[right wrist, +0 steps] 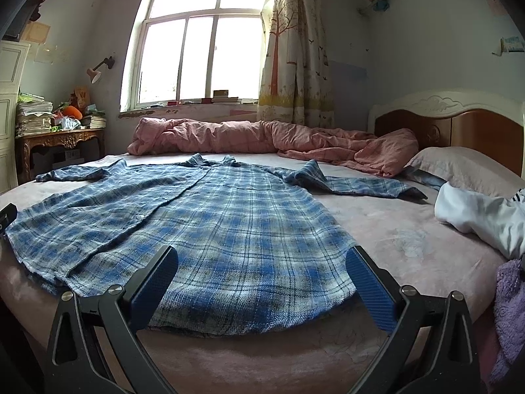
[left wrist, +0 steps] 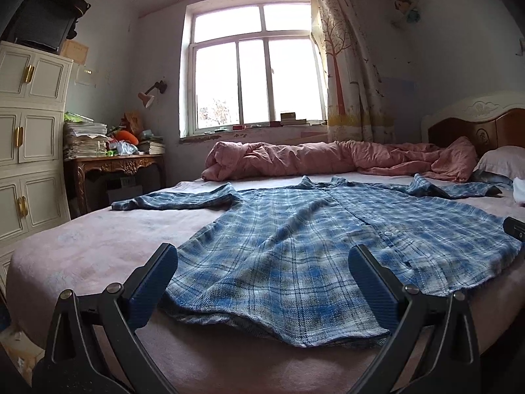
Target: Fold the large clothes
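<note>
both pairs of blue-padded fingers stand wide apart, holding nothing. the left gripper hovers low over the near hem of the plaid shirt, its left finger above the bare pink sheet just off the cloth's edge and its right finger over the fabric by the button placket. the right gripper hangs likewise at the hem of the shirt, both pads over the plaid, the right finger at the cloth's side edge.

the shirt lies flat and face up in the middle of the bed, buttoned, collar at 12 o'clock toward the window, hem at 6 o'clock nearest the cameras. one sleeve stretches out toward 9 o'clock, the other toward 3 o'clock, ending near the pillow. behind the collar a rumpled pink quilt runs along the far side of the bed. at 3 o'clock in the right wrist view a white garment and a purple fuzzy cloth lie on the sheet, apart from the shirt. at 9 o'clock in the left wrist view stands a cream cabinet beside a cluttered wooden table.
</note>
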The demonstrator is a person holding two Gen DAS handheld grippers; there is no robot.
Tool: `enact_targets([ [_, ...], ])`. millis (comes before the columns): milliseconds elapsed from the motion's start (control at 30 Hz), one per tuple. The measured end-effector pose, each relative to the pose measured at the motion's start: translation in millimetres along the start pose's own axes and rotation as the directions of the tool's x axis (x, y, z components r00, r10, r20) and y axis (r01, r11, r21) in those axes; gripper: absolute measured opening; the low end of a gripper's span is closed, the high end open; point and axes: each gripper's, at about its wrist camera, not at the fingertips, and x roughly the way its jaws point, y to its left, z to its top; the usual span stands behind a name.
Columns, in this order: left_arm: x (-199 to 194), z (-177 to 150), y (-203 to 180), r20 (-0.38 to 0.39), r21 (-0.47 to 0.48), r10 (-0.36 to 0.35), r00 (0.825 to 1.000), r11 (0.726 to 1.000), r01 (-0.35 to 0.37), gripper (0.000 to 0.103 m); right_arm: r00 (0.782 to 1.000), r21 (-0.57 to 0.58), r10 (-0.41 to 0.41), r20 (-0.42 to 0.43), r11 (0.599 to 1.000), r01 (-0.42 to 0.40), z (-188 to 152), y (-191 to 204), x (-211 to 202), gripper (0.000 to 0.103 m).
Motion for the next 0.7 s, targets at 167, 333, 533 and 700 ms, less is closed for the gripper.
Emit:
enact_targets([
  [167,0.8,0.4,0.6,-0.009,-0.015,-0.005,1.0,1.0,0.005,0.103,1.0,-0.002,-0.003,0.0,1.0,0.003,0.0,-1.0,1.1,0.103],
  [333,5.3,-0.8,3.6,-0.034,-0.031,-0.012,0.999,0.999,0.011,0.103,1.0,0.002,-0.002,-0.003,1.0,0.002,0.2,-1.7,1.0,0.103],
  [533,6.1,0.1,5.9,-0.034,-0.044,-0.008,0.999,0.999,0.007,0.103,1.0,0.005,0.001,-0.004,1.0,-0.001,-0.3,-0.7,1.3,0.103],
  [700,5.4,-1.0,4.3,-0.034,-0.036,-0.016,0.999,0.999,0.015,0.103,1.0,0.003,0.0,-0.004,1.0,0.0,-0.6,-0.4,1.3,0.103],
])
